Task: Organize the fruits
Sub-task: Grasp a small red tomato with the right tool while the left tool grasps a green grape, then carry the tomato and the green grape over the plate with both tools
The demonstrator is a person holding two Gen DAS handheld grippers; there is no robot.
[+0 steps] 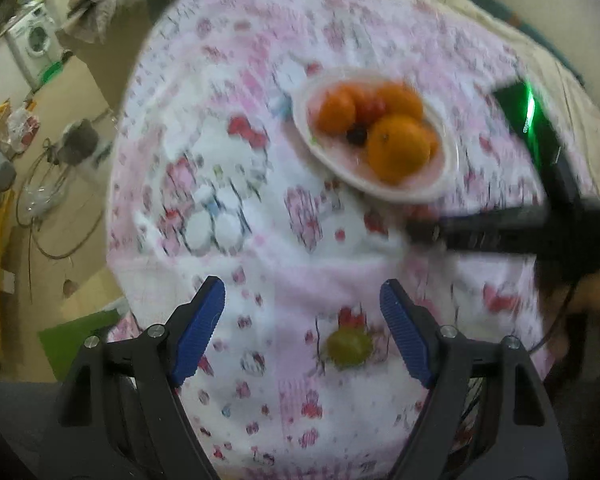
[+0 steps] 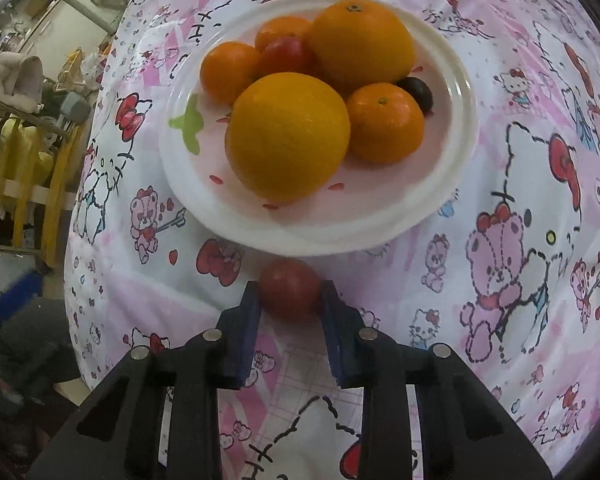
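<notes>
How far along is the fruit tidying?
Mostly done: two big oranges, three small ones, a red fruit and a dark grape already sit on the white plate. The right gripper holds a red tomato just short of the plate. One green fruit remains on the cloth before the open left gripper.

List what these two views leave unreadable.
- Left wrist view: motion blur smears the plate and the green fruit; its type is unclear.
- Right wrist view: the dark fruit is half hidden behind a small orange.
- Right gripper: whether its red fruit is lifted off the cloth is unclear.
</notes>
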